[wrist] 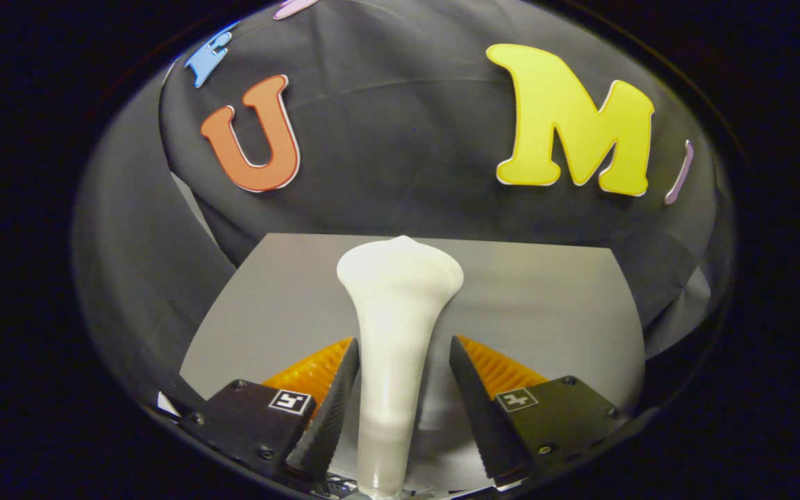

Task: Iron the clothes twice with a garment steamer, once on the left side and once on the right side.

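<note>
Both fingers (330,410) of the gripper (400,389) flank the white steamer (396,312), right one apart

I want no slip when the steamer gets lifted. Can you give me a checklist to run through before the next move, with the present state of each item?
1. White garment steamer lies between the jaws of the gripper: ok.
2. Both fingers press on its handle: not ok; the left one is at the handle, a gap shows beside the right one.
3. Steamer centred between the jaws: not ok, it sits nearer the left one.
4. Steamer head points ahead, beyond the fingertips: ok.
5. Grey surface bare around the steamer: ok.
6. Clothes to iron located: cannot tell.
</note>
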Demonstrator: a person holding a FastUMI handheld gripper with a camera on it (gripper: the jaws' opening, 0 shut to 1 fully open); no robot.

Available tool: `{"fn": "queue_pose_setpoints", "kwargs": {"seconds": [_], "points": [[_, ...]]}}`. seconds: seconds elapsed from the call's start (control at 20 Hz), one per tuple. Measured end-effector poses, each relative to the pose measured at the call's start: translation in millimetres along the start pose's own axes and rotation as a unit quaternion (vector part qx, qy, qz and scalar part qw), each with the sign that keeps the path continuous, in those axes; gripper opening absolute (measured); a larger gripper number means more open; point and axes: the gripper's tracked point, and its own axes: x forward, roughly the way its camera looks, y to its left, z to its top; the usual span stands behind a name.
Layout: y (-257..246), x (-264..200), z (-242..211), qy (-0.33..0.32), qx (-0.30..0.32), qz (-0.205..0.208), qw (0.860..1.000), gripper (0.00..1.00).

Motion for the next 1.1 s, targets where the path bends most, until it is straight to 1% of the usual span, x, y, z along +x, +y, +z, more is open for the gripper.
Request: {"fn": "queue_pose_setpoints", "kwargs": {"seconds": [0.05,0.1,0.15,0.2,0.25,0.3,0.45,0.6,0.65,0.85,0.95,1.1], "points": [[1.1,3.0,-0.6,0.009,0.004,-0.001,1.000,0.80],[3.3,4.9,-0.5,0.015,0.009,0.001,1.000,0.74],[3.8,9.1,-1.3,0.021,0.014,0.000,1.000,0.71],[6.4,13.3,-4.7,0.031,0.019,0.007,0.999,0.65],[4.7,10.7,-2.4,0.026,0.025,0.003,0.999,0.62],[6.1,14.3,-5.8,0.037,0.033,0.002,0.999,0.56],[8.2,12.5,-5.0,0.041,0.023,-0.005,0.999,0.53],[9.3,6.5,-0.3,0.025,0.030,0.020,0.999,0.47],[7.5,1.7,4.3,0.011,0.028,0.021,0.999,0.46],[12.3,-40.9,15.4,-0.066,0.000,0.035,0.997,0.45],[9.1,-65.8,14.5,-0.101,0.007,0.043,0.994,0.45],[5.3,-103.9,-4.7,-0.125,0.029,0.063,0.990,0.45]]}}
